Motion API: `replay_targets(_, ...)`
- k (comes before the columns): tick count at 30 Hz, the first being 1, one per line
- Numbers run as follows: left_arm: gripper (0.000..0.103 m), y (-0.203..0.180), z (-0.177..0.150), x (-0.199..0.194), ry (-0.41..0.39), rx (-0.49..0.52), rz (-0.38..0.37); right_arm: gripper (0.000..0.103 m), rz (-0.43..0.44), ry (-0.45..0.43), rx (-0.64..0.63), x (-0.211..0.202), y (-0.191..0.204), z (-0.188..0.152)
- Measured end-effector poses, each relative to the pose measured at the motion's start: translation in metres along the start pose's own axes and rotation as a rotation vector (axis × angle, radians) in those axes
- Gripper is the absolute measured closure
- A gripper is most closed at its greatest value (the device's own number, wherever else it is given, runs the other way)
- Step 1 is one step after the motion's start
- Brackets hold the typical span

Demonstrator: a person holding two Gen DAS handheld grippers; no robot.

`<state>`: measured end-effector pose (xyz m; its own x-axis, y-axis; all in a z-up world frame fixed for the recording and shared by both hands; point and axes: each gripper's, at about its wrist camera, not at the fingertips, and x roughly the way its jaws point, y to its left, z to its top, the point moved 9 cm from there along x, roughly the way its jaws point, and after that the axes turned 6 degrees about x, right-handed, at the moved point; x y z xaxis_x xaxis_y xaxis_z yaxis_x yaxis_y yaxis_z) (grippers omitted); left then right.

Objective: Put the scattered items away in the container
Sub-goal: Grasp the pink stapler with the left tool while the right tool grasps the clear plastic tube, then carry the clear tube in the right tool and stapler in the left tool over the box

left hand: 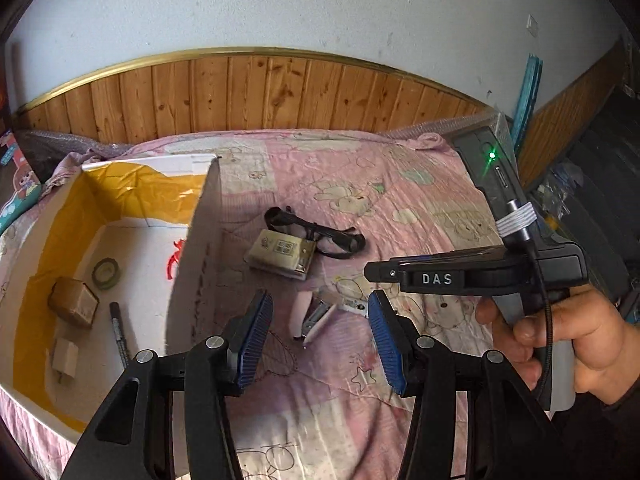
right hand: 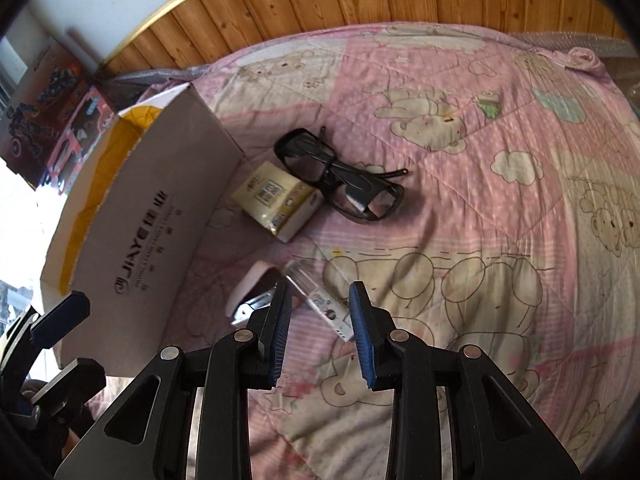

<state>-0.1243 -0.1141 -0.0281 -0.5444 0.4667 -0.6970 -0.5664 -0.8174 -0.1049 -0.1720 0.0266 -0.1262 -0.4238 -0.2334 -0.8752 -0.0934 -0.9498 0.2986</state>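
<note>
Box (left hand: pixel 192 240) stands to the left of both grippers on the pink quilt (left hand: pixel 400 200), already holding a tape roll (left hand: pixel 106 273), a brown block (left hand: pixel 74 305), a pen (left hand: pixel 119 332) and a small white piece (left hand: pixel 66 358). Outside it, ahead of the left gripper (left hand: pixel 320 336), lie a stapler (left hand: pixel 310 316), a tissue pack (left hand: pixel 280 254) and black glasses (left hand: pixel 320 232); its jaws are wide and empty, with the stapler seen between the pads but farther off.

Farther right, the right gripper (right hand: pixel 320 320) is also spread wide and empty, low over a clear-capped white tube (right hand: pixel 320 300) that lies slantwise just ahead of its jaws, close beside the stapler (right hand: pixel 250 292).

The step in hand looks like picking up the tube. It lies askew to the jaw gap, so turning the wrist to cross its length should help. The left pad (right hand: pixel 282 316) must come down clear of the stapler, or both get pinched. The quilt is soft, so press in a little and close on the white body, not the slippery cap.

Writing: the box wall reads "JIAYE" (right hand: pixel 132 256) with characters too small to read; the right gripper's body shows "DAS" (left hand: pixel 437 279); the tissue pack's label is illegible.
</note>
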Motion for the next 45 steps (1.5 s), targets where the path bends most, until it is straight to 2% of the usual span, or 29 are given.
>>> replay_targets(5, 0.052, 0.006, -0.011, 0.036, 0.063, -0.058, -0.009, 0.07, -0.018, 0.036, -0.069, 0.022, -0.008, -0.007)
replay_targets(10, 0.052, 0.016, -0.02, 0.074, 0.123, -0.074, 0.034, 0.072, -0.078, 0.046, -0.193, 0.039, -0.001, -0.014)
replay_targets(13, 0.052, 0.019, -0.032, 0.099, 0.171, -0.076, 0.057, 0.072, -0.046, 0.059, -0.199, 0.045, 0.002, -0.018)
replay_targets(16, 0.052, 0.023, -0.046, 0.115, 0.218, -0.095, 0.045, 0.075, -0.038, 0.132, -0.22, 0.051, 0.003, -0.027)
replay_targets(19, 0.05, 0.026, -0.061, 0.127, 0.268, -0.11, 0.038, 0.082, -0.053, 0.177, -0.269, 0.049, 0.005, -0.032)
replay_targets(22, 0.05, 0.023, -0.062, 0.126, 0.253, -0.07, 0.067, 0.081, -0.004, 0.174, -0.263, 0.046, 0.006, -0.03)
replay_targets(25, 0.05, 0.02, -0.055, 0.122, 0.211, -0.111, 0.003, 0.081, 0.024, 0.129, -0.257, 0.046, 0.006, -0.023)
replay_targets(28, 0.05, 0.03, -0.045, 0.117, 0.156, -0.19, -0.036, 0.082, 0.053, 0.145, -0.219, 0.051, 0.001, -0.023)
replay_targets(30, 0.05, 0.038, -0.044, 0.121, 0.158, -0.231, -0.04, 0.084, 0.034, 0.162, -0.213, 0.051, -0.004, -0.024)
replay_targets(32, 0.048, 0.041, -0.047, 0.127, 0.177, -0.218, 0.0, 0.084, -0.002, 0.176, -0.225, 0.048, -0.008, -0.025)
replay_targets(35, 0.05, 0.036, -0.045, 0.128, 0.177, -0.228, -0.01, 0.084, -0.043, 0.181, -0.252, 0.041, -0.014, -0.027)
replay_targets(38, 0.05, 0.02, -0.046, 0.125, 0.163, -0.152, -0.011, 0.084, -0.06, 0.185, -0.253, 0.037, -0.023, -0.027)
replay_targets(40, 0.051, 0.003, -0.055, 0.133, 0.219, -0.08, -0.015, 0.084, -0.053, 0.186, -0.245, 0.036, -0.027, -0.027)
replay_targets(42, 0.051, -0.007, -0.057, 0.135, 0.202, 0.021, 0.07, 0.083, -0.031, 0.182, -0.234, 0.036, -0.028, -0.027)
replay_targets(44, 0.051, -0.009, -0.055, 0.134, 0.188, 0.017, 0.066, 0.081, -0.011, 0.162, -0.219, 0.037, -0.029, -0.025)
replay_targets(45, 0.051, -0.007, -0.054, 0.134, 0.184, -0.004, 0.046, 0.074, -0.003, 0.154, -0.209, 0.039, -0.03, -0.024)
